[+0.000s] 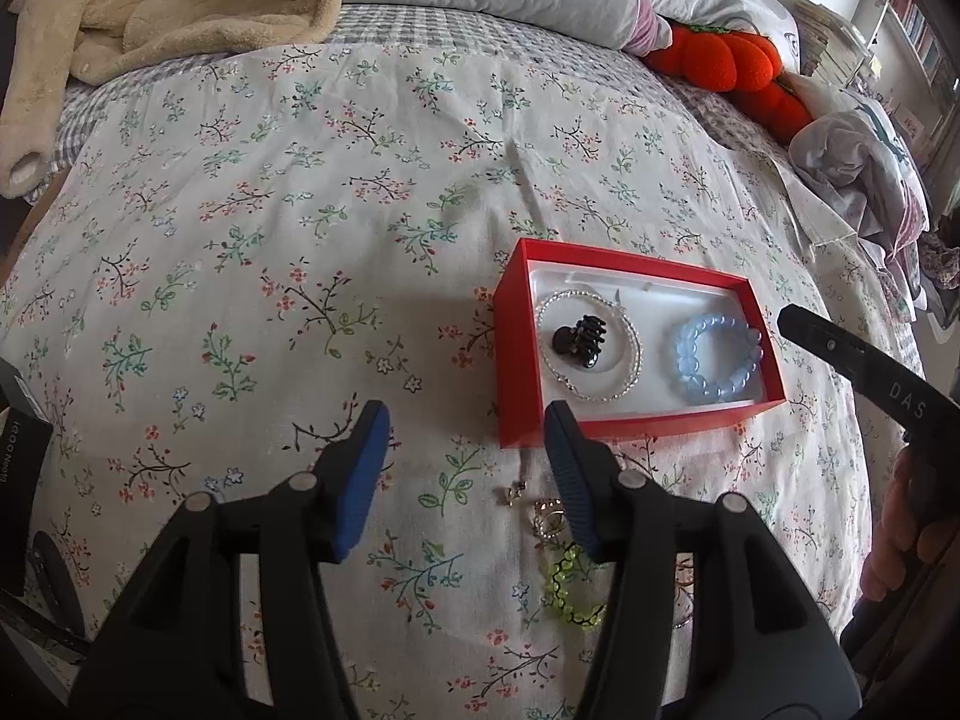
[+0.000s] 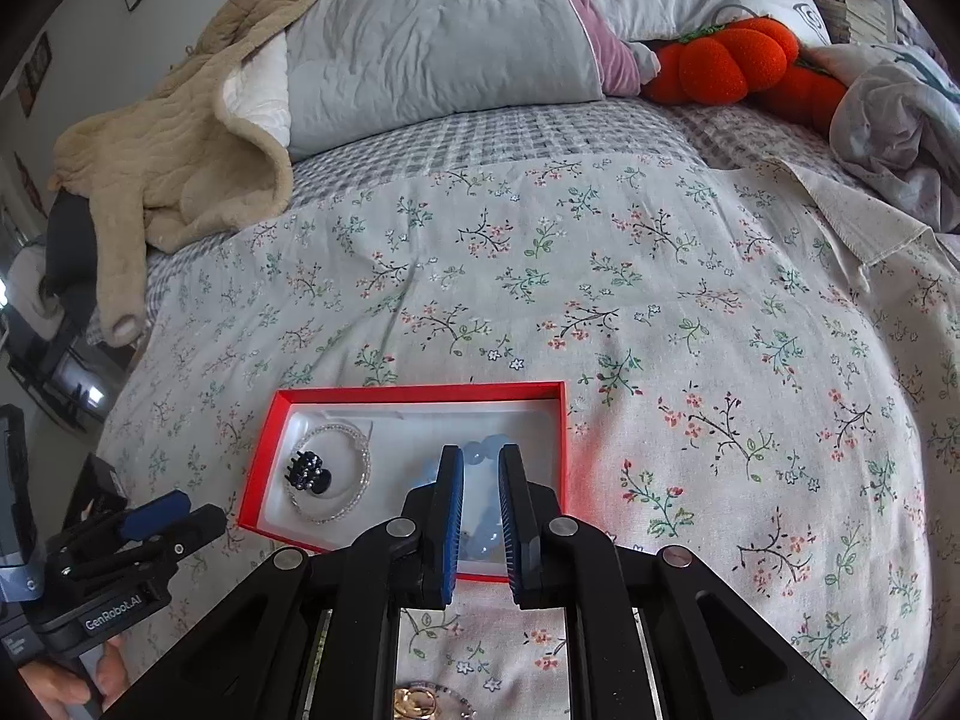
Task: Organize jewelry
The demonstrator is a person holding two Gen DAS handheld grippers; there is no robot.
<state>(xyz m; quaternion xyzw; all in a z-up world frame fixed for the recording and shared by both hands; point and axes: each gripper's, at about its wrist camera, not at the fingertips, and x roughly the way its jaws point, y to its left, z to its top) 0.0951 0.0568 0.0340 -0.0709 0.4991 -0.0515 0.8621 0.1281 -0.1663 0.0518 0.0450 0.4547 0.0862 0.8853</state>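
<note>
A red box with a white lining lies on the floral bedspread. It holds a silver bead necklace, a black claw clip and a blue bead bracelet. My left gripper is open and empty, just in front of the box. Below it lie a small gold charm, a gold ring piece and a green bead bracelet. My right gripper hovers over the box above the blue bracelet, fingers narrowly apart with nothing between them. Gold jewelry lies under it.
A beige fleece garment lies at the back left. A grey pillow and an orange plush are at the head of the bed. Crumpled cloth lies at the right. The left gripper shows in the right wrist view.
</note>
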